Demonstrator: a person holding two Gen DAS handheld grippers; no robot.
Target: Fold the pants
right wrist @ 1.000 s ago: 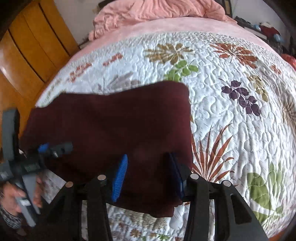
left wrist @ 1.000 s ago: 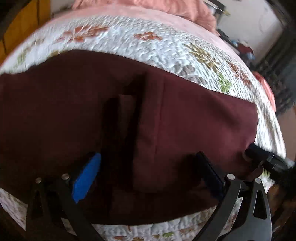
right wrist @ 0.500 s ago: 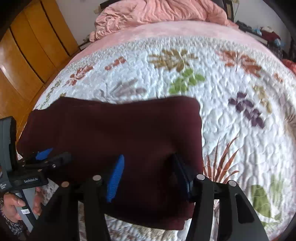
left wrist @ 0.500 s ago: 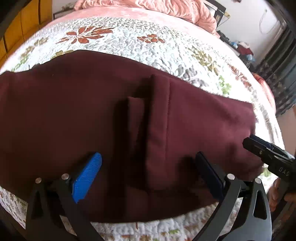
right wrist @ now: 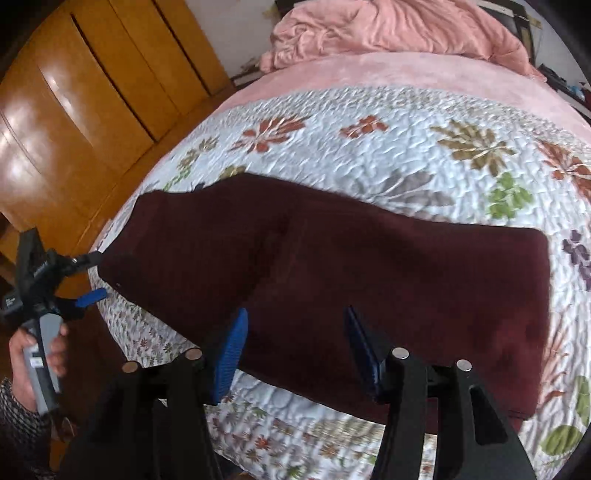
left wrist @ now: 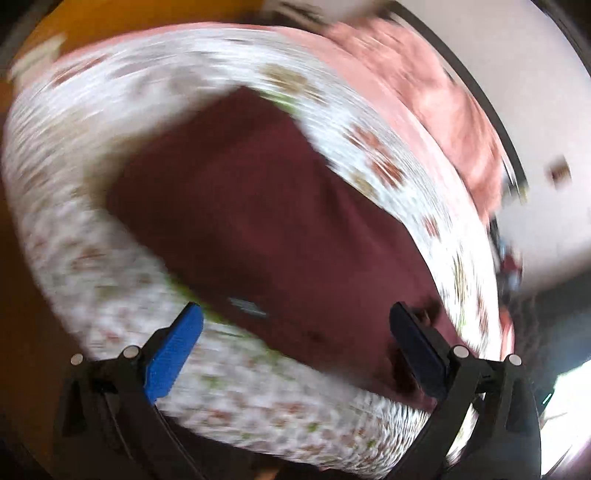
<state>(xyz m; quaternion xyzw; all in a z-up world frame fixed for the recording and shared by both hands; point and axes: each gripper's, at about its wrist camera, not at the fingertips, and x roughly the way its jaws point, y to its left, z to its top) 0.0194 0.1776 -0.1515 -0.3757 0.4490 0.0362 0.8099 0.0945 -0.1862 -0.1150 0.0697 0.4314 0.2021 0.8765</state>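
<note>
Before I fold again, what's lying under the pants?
The flowered quilt shows all around the pants. Whatever lies directly beneath the fabric is covered.

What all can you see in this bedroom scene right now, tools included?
pants: one, dark maroon, lying folded across the quilt's near edge
quilt: one, white with leaf and flower prints, covering the bed
blanket: one, pink, bunched at the bed's far end
wardrobe: one, orange-brown wood, left of the bed
left gripper: one, black with blue pads, jaws open at the pants' left end
right gripper: one, black with blue pads, jaws open over the pants' near edge
left hand: one, holding the left gripper's handle
</note>
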